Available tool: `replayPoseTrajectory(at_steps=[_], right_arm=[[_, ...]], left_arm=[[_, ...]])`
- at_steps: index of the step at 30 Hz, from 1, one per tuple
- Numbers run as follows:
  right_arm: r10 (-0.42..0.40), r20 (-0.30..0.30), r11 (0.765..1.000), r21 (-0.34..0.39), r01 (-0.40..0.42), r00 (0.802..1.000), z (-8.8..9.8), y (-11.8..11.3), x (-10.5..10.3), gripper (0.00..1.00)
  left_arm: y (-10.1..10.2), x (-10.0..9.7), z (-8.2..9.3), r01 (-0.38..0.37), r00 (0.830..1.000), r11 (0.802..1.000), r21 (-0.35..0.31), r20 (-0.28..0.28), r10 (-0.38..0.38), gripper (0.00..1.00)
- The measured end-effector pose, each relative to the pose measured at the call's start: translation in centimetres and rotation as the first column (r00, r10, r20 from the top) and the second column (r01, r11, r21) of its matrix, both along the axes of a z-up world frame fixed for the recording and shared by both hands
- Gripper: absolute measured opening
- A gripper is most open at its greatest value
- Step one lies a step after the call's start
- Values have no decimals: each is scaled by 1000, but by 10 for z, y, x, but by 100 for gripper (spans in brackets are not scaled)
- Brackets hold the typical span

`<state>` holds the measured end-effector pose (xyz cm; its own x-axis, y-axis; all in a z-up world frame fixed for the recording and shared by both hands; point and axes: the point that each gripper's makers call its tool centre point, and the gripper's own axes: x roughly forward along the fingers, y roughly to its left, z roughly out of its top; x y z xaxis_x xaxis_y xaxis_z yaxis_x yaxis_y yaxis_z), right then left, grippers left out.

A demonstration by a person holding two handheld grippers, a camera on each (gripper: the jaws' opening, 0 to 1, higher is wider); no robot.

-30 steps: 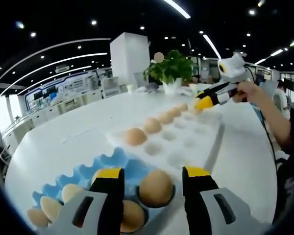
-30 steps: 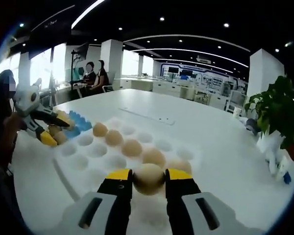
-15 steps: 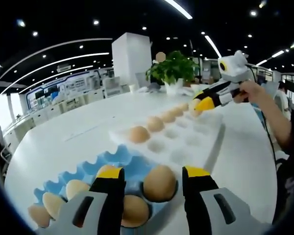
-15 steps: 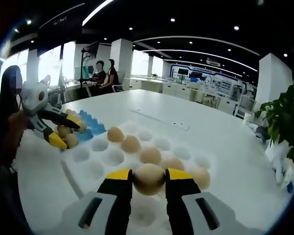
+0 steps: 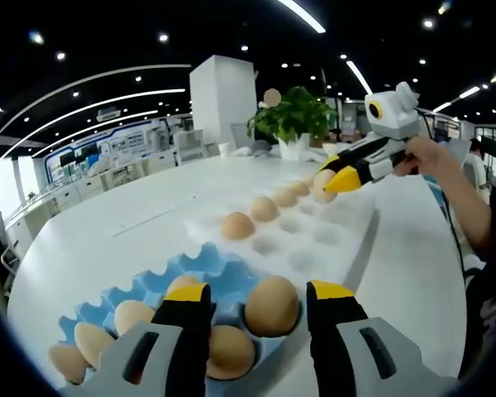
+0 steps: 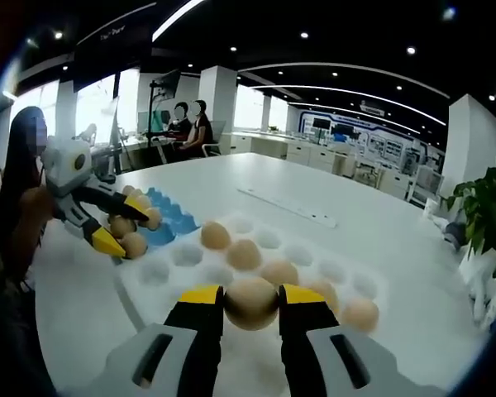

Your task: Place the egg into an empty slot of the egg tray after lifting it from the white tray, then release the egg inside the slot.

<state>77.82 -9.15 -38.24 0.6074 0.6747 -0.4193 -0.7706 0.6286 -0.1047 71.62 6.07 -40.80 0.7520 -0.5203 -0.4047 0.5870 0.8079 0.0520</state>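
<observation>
In the right gripper view my right gripper (image 6: 251, 301) is shut on a tan egg (image 6: 251, 303), held above the near end of the white tray (image 6: 167, 275). A row of eggs (image 6: 245, 254) lies in that tray. The blue egg tray (image 6: 170, 220) sits at its far left, where my left gripper (image 6: 124, 225) hovers open over several eggs. In the left gripper view my left gripper (image 5: 259, 299) stands open just above an egg (image 5: 271, 305) in the blue egg tray (image 5: 149, 286). Beyond, the white tray (image 5: 331, 248) carries a row of eggs (image 5: 238, 225), and my right gripper (image 5: 331, 178) holds an egg (image 5: 323, 183) over its far end.
Both trays rest on a large white round table (image 5: 107, 231). A potted plant (image 5: 294, 116) stands at the table's far side. A person's hand (image 5: 422, 154) grips the right gripper. Two people (image 6: 190, 124) sit at a desk in the background.
My right gripper has lifted the egg and drawn back from the white tray, which now sits farther ahead. My left gripper has edged slightly over the blue egg tray, still open.
</observation>
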Motion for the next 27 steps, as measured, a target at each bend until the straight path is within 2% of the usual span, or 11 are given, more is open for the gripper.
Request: replayPoseTrajectory(at_steps=[19,22,27], right_arm=[[78,3,997,6,-78,997,2,27,-8,27],[92,5,996,7,-92,996,4,38,-12,27],[116,9,993,9,-116,993,6,45,-14,27]], left_arm=[[0,-2,1,8,1000,1000,2,2,-9,47],[-2,-4,2,15,1000,1000,4,0,-15,48],[-3,-6,2,19,1000,1000,5,-1,-19,49]])
